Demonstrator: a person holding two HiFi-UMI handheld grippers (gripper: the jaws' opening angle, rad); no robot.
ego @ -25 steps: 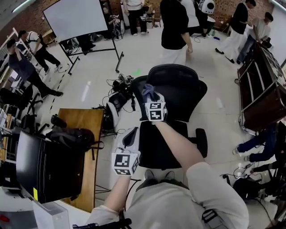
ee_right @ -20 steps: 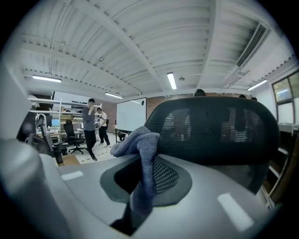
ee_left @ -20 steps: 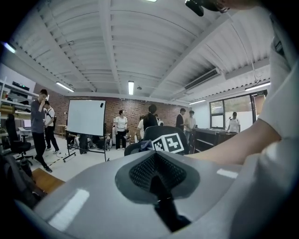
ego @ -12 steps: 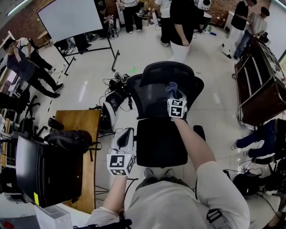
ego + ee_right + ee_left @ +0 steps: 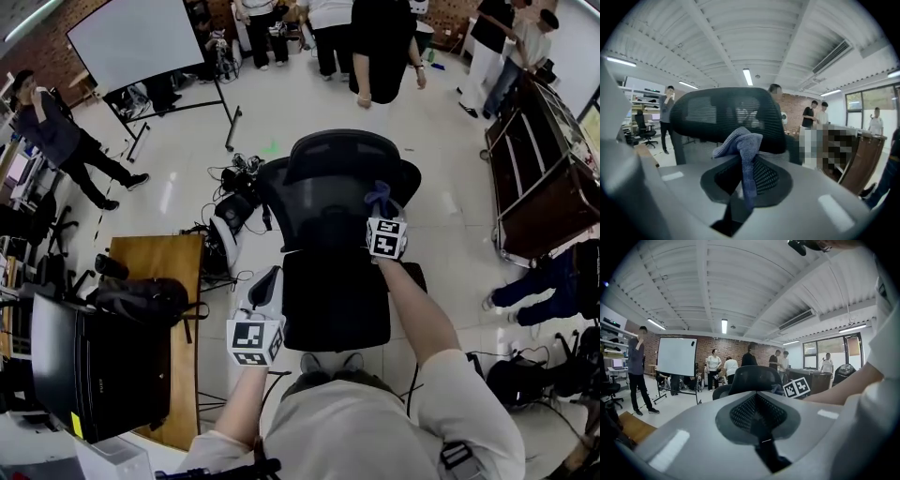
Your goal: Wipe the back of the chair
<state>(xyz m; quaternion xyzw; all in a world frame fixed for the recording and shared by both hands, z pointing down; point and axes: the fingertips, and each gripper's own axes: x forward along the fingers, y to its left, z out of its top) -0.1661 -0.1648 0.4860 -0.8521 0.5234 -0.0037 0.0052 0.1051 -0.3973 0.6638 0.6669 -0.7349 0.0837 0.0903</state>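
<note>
A black mesh office chair stands in front of me, its back [image 5: 333, 183] rising beyond the seat [image 5: 336, 302]. My right gripper [image 5: 379, 204] is at the right side of the chair back, shut on a blue-grey cloth [image 5: 377, 195] that lies against the mesh. In the right gripper view the cloth [image 5: 742, 145] hangs out of the closed jaws of the right gripper [image 5: 740, 161], just short of the chair's headrest [image 5: 724, 117]. My left gripper [image 5: 268, 279] hovers beside the seat's left edge; in its own view the left gripper [image 5: 757, 397] is shut with nothing in it.
A wooden table [image 5: 155, 258] with a black bag [image 5: 141, 295] and a dark case [image 5: 89, 356] stands at my left. Cables and bags [image 5: 234, 202] lie on the floor left of the chair. A brown cabinet [image 5: 539, 178] is at the right, a whiteboard [image 5: 136, 37] and several people beyond.
My right gripper has carried the cloth across the chair back from its left side to its right side. The left gripper has stayed almost where it was.
</note>
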